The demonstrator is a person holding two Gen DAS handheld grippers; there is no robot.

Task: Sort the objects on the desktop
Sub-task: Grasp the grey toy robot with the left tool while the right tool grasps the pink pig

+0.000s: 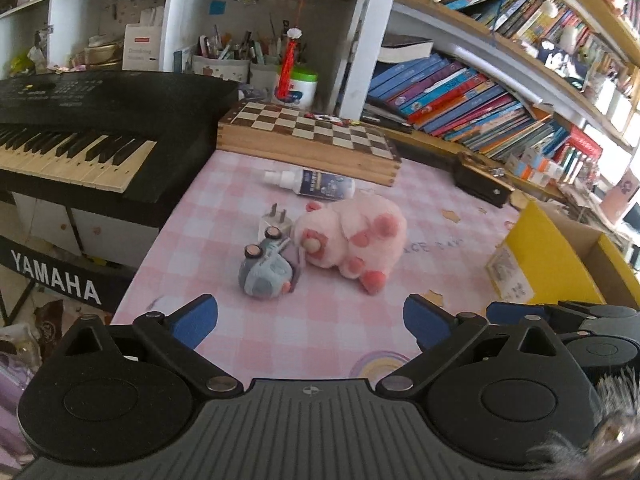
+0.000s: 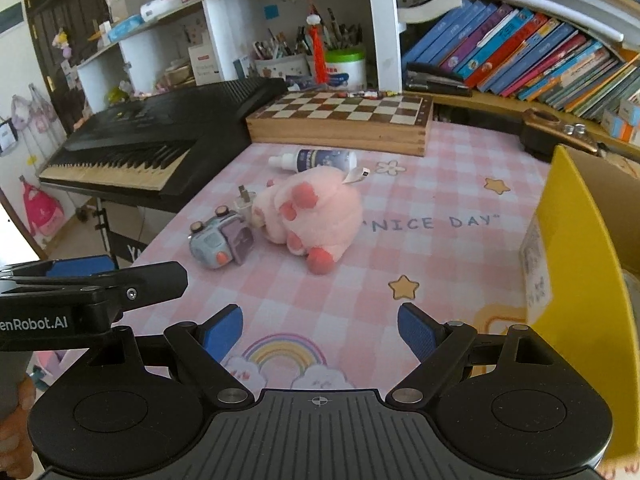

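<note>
Desktop objects lie bunched mid-table on the pink checked cloth (image 2: 440,184): a pink plush toy (image 1: 352,236) on its side, a grey-blue toy car (image 1: 266,266) tipped over against its left flank, and a white plug adapter (image 1: 276,220) wedged behind the two, mostly hidden so only its prongs and top show. A small spray bottle (image 1: 312,184) lies flat just behind them, before the wooden chessboard box (image 1: 312,136); its label print is too small to read. At the right, a yellow cardboard box (image 2: 572,248) is cut off by the frame edge, its inside barely visible. The left gripper (image 1: 310,320) hovers near the toys with jaws wide and nothing between them; the right gripper (image 2: 320,330) is likewise spread wide and empty over the rainbow print. A black keyboard (image 1: 80,136) borders the table's left side, partly cropped.
</note>
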